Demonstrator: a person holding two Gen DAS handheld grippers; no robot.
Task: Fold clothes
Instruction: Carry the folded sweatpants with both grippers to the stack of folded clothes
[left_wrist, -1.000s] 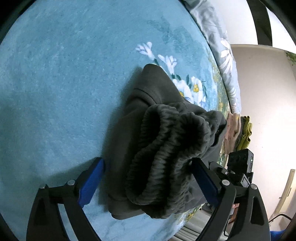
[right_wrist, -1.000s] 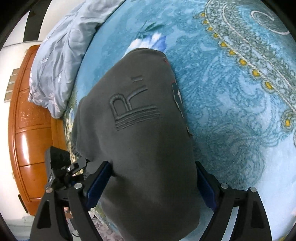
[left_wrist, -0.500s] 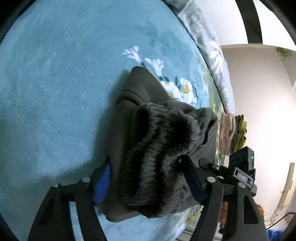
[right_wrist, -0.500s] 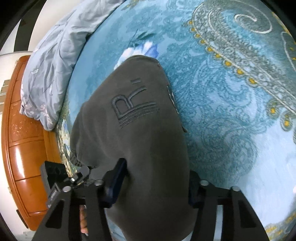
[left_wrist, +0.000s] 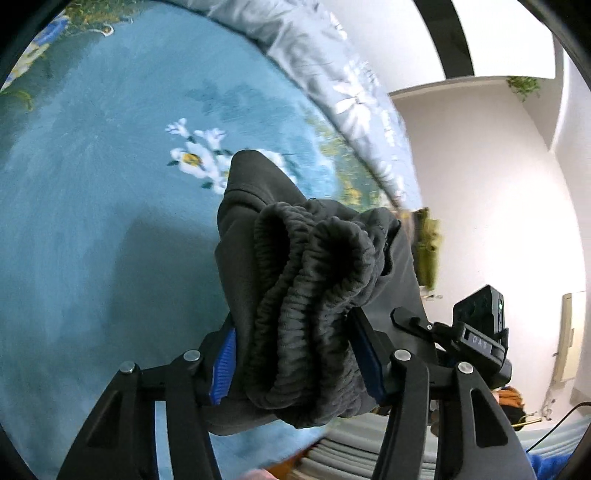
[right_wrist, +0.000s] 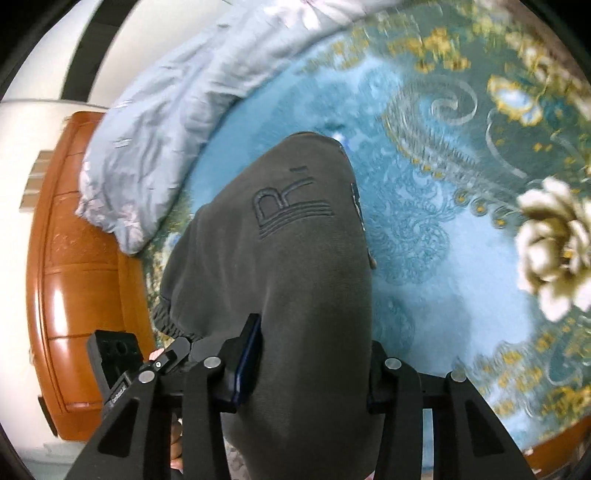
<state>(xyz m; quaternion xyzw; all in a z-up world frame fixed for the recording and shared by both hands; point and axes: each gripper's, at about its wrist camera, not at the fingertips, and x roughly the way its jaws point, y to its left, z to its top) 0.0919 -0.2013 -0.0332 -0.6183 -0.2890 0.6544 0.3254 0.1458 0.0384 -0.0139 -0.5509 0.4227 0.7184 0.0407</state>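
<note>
**Me:** Tongs first, since they're nearest. My left gripper (left_wrist: 295, 354) has just been closing, and its blue pads (left_wrist: 222, 365) now press on the bunched elastic waistband (left_wrist: 314, 295) of the dark grey sweatpants (left_wrist: 251, 206). My right gripper (right_wrist: 310, 365) has also just been closing; it pinches the folded bulk of the same sweatpants (right_wrist: 295, 258), below the embossed "R" logo (right_wrist: 284, 206).

**Other:** Why one on each side?

**Me:** The bundle is thick and soft. Held at one end only, I reckon the layers would slide apart and the fold would come undone. With a grip on the waistband side and another on the smooth folded side, the stack stays together.

**Other:** So where are the trousers now?

**Me:** Clamped between both grippers and raised, I judge, above the blue floral blanket (left_wrist: 92, 240); a shadow lies on the blanket beneath them. The far tip of the fold may touch the blanket or hang clear; I cannot tell.

**Other:** And further off?

**Me:** A pale grey quilt (right_wrist: 159, 122) is heaped along the blanket's far edge, with a wooden bed frame (right_wrist: 74, 258) past it. In the left view, some folded olive cloth (left_wrist: 428, 243) sits at the edge of the bed, blurred, perhaps a pile to add to.
</note>
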